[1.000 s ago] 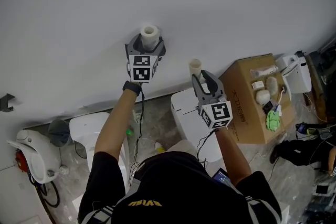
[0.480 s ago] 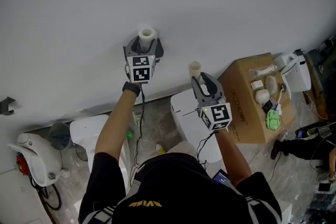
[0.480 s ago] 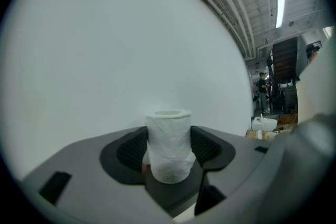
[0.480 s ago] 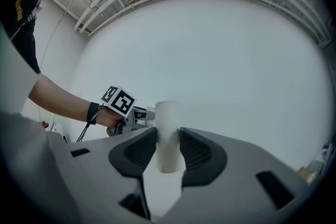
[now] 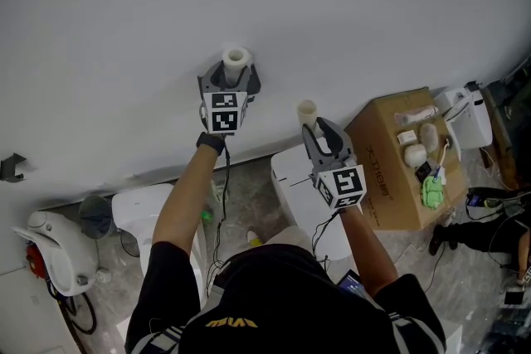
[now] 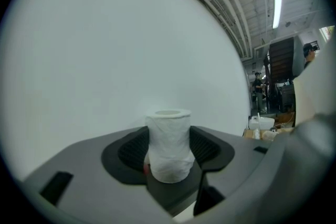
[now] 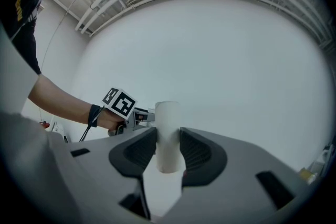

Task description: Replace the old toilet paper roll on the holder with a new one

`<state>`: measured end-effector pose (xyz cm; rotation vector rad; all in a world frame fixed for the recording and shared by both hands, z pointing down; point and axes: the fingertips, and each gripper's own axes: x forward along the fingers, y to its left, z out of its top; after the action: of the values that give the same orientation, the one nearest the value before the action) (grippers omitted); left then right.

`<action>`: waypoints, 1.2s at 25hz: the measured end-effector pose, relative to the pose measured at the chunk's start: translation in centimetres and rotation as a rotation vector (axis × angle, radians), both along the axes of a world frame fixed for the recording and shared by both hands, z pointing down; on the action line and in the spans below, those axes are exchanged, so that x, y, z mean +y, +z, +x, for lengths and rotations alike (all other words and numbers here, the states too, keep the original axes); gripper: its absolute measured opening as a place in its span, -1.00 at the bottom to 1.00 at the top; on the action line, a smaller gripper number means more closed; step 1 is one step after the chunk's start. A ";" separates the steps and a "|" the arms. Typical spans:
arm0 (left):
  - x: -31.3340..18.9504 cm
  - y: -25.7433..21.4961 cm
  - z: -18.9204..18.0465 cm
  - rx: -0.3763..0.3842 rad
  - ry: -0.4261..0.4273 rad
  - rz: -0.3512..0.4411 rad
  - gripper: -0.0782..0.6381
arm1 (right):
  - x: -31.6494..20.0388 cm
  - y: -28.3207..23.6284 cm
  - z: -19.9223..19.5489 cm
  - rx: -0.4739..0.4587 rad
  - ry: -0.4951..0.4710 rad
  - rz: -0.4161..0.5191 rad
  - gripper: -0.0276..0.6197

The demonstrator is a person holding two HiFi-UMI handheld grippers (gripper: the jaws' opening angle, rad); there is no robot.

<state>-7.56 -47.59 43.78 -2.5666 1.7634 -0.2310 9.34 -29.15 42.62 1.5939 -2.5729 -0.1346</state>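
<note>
**Grip made: left jaws now on the paper roll**

Left gripper [image 5: 236, 72]: its jaws have just been closing. A second ago they stood wide on either side of the small white toilet paper roll [image 6: 169, 147]. Now both ribbed pads sit against its sides, so it's gripping the roll. The roll is upright with its open end up, well to the left of the brown cardboard box [image 5: 386, 178].

No view shows the holder, so I can't confirm whether the roll is seated on it.

Right gripper [image 5: 317, 127]: no change over the same second. Its jaws are clamped on a slim cream tube [image 7: 168, 136], upright and just left of the box. It could be a bare core or a tightly wound roll; I can't tell which.

My read on the task:
- The grasp step on the left looks done.
- If that roll is the old one, the next move is pulling it off the holder.
- If it's the new one, it's being seated.
- Which of the two is old isn't settled by these frames.

Writing:
- **Box side:** dark print, turned sideways and small. It looks like "X-DIGI…", low confidence.
- **Person's black shirt [image 5: 274, 294]:** yellow print, upside down and unreadable.
- **Marker cube [image 5: 222, 112] on the left gripper:** black-and-white squares only, no text.
</note>
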 end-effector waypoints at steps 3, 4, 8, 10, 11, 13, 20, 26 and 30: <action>0.2 -0.2 -0.1 -0.001 0.001 0.001 -0.08 | 0.1 0.0 0.0 -0.001 0.002 -0.002 -0.49; 0.3 -0.3 -0.2 0.001 0.000 0.002 -0.08 | 0.2 0.1 -0.1 -0.002 0.002 -0.003 -0.49; 0.5 -1.1 0.0 0.005 0.012 0.013 -0.08 | 0.1 0.2 -0.2 -0.005 0.001 -0.004 -0.49; 0.7 -1.9 0.3 0.006 0.022 0.024 -0.08 | 0.0 0.1 -0.2 -0.007 0.000 -0.002 -0.49; 0.9 -2.4 0.5 0.006 0.028 0.030 -0.08 | 0.0 0.1 -0.1 -0.008 0.000 -0.001 -0.49; 1.4 -3.3 1.1 0.008 0.044 0.045 -0.08 | 0.0 0.0 0.0 -0.011 0.001 0.000 -0.49; 3.5 -5.2 2.8 -0.032 0.094 0.076 -0.08 | -0.1 -0.1 0.0 -0.026 0.010 -0.002 -0.49; 5.2 -5.1 4.7 -0.228 0.140 0.107 -0.08 | -0.3 0.0 0.6 -0.019 0.034 -0.004 -0.49; 6.3 -4.5 6.3 -0.389 0.165 0.129 -0.08 | -0.2 0.0 1.4 -0.008 0.064 -0.003 -0.49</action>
<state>-1.24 -41.30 39.32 -2.3586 1.3773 -0.5488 10.70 -29.37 42.61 1.6768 -2.5233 -0.1185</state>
